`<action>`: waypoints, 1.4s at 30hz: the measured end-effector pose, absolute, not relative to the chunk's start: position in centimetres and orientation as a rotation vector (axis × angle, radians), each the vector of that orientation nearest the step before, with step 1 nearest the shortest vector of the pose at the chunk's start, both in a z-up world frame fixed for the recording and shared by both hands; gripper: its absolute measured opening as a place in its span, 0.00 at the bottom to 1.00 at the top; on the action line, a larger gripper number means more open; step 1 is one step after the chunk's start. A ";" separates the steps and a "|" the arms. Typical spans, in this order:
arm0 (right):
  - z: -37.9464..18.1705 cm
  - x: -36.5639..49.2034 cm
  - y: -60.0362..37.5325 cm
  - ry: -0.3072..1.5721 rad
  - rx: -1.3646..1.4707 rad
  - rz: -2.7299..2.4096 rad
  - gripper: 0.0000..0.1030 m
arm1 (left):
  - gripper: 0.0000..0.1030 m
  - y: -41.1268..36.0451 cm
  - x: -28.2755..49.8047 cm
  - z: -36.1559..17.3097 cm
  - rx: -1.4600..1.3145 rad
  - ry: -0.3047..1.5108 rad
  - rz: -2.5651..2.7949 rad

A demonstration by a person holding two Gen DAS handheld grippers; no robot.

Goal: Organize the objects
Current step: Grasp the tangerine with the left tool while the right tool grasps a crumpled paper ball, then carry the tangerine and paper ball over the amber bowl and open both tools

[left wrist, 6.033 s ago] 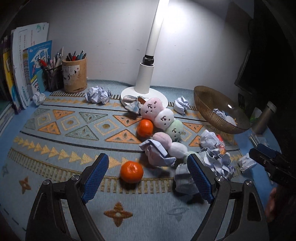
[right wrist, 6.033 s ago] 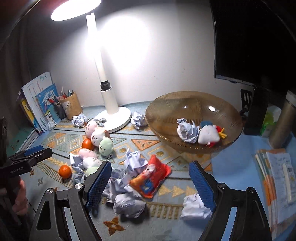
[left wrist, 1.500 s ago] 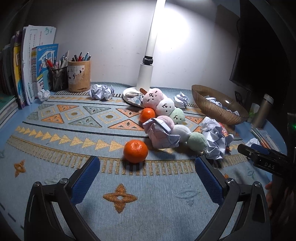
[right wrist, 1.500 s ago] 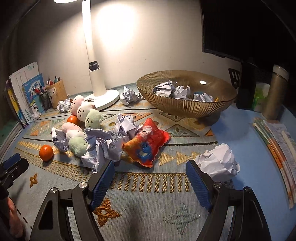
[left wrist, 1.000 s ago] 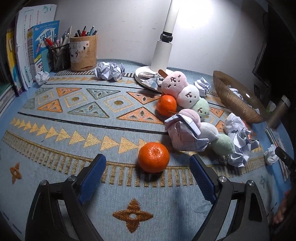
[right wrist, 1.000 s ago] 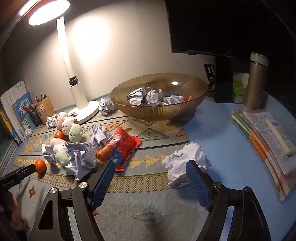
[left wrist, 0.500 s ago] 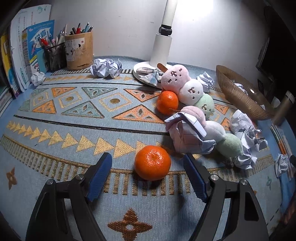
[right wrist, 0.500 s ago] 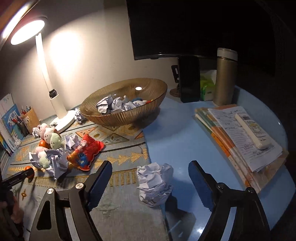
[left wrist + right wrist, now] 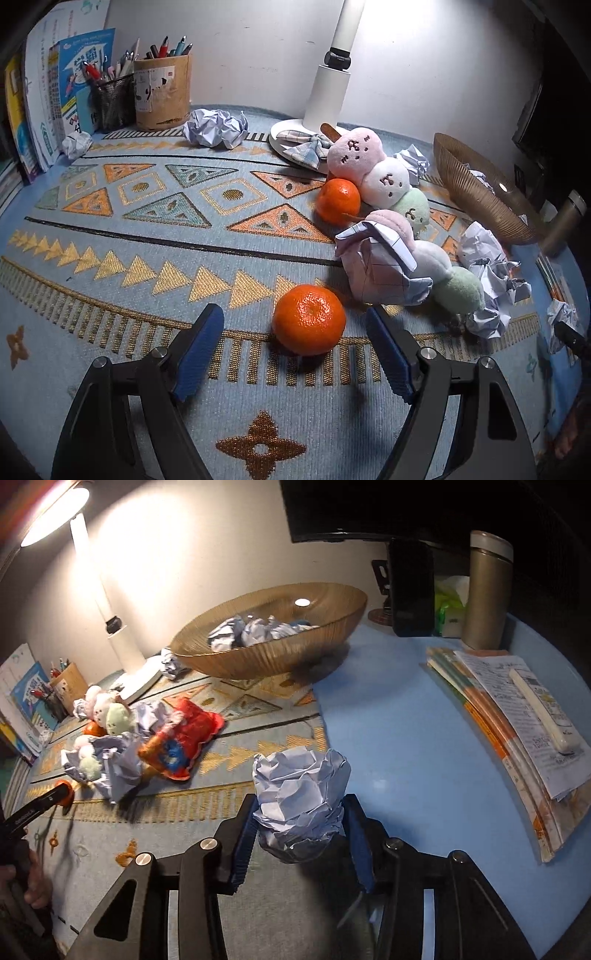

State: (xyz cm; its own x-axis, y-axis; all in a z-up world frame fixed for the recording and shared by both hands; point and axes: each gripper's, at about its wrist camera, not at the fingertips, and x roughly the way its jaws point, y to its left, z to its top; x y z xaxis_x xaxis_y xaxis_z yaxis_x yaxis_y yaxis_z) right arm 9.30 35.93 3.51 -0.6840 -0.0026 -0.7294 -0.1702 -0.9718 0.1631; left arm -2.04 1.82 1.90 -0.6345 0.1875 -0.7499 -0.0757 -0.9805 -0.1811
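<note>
The right gripper has its jaws closing on a crumpled paper ball between them; soft paper may slip. The left gripper stands open, jaws flanking an untouched orange.

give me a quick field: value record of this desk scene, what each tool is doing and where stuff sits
left tool: open, jaws either side of nearest orange, no contact
right tool: jaws closing on crumpled paper ball
bowl: holds paper balls
second orange: beside plush dumplings
red snack bag: on patterned mat
</note>
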 end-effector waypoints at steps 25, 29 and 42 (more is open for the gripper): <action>0.6 7.0 27.9 0.286 -1.417 2.896 0.47 | 0.33 7.8 3.3 4.2 -0.952 -0.082 2.605; 0.4 7.2 27.9 0.296 -1.440 2.901 0.55 | 0.33 7.1 3.0 4.0 -0.964 -0.138 2.587; 6.2 8.4 30.4 0.379 -1.231 3.027 0.40 | 0.33 10.4 2.6 9.5 -0.888 -0.008 2.528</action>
State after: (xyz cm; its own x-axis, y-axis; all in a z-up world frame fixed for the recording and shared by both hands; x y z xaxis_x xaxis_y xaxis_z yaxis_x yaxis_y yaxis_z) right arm 8.45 30.36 6.20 -0.7105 -0.2217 -0.6678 0.0501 -0.9626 0.2663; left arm 2.56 10.37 9.54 -0.6871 0.4224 -0.5912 -0.4186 -0.8952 -0.1530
